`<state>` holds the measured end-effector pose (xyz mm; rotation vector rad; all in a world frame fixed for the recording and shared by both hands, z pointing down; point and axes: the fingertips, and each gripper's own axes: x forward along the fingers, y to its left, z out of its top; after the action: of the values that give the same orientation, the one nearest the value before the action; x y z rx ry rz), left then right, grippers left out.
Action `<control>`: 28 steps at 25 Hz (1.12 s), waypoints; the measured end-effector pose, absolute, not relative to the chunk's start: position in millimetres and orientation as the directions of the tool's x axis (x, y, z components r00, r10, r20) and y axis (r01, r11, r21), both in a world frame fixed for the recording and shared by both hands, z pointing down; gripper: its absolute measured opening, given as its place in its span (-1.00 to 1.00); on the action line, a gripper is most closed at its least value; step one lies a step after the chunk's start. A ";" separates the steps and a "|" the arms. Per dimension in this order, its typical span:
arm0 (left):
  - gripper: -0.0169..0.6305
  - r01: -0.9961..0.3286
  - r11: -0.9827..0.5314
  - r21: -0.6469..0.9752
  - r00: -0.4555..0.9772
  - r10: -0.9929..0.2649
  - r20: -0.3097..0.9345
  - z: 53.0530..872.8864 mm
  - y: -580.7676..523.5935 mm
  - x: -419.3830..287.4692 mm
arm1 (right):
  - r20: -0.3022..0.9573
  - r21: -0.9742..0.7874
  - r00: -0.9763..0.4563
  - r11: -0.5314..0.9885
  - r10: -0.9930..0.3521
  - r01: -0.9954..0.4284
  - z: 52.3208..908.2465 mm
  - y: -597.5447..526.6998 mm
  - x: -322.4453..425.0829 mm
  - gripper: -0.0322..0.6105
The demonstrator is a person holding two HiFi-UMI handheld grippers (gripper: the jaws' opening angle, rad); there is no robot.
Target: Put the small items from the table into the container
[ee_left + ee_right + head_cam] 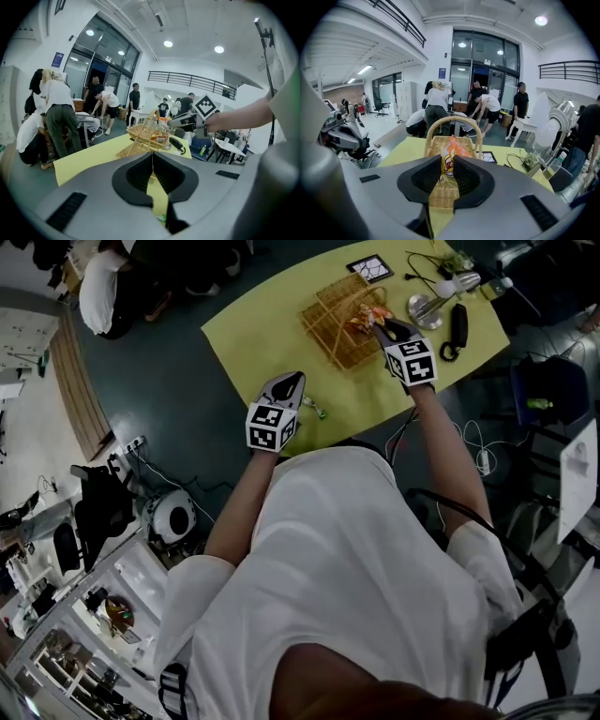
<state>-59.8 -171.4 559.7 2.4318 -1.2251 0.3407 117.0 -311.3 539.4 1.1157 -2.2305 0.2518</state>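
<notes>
Above the wicker basket (330, 329) at the far side of the yellow surface (262, 343), the right gripper (379, 325) has its jaws clamped on an orange snack packet (450, 157), which hangs just over the basket's open top. Recommended practice: lower the packet inside the rim, clear of the arched handle (452, 121), before parting the jaws, so it drops in rather than catching the edge. The left gripper (292, 382) has its jaws pressed together on nothing, just beside a small green item (316, 411) lying on the surface, judged next for collection.
</notes>
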 end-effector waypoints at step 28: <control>-0.92 -0.814 -0.537 0.222 0.579 -0.719 0.384 545.7 -173.2 -60.5 | 0.584 0.071 -0.492 0.644 -0.646 -0.762 532.2 -317.3 101.5 -0.34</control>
<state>-60.5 -173.2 545.7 2.4371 -1.2404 0.3483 101.5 -317.3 532.2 1.0931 -2.2853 0.2624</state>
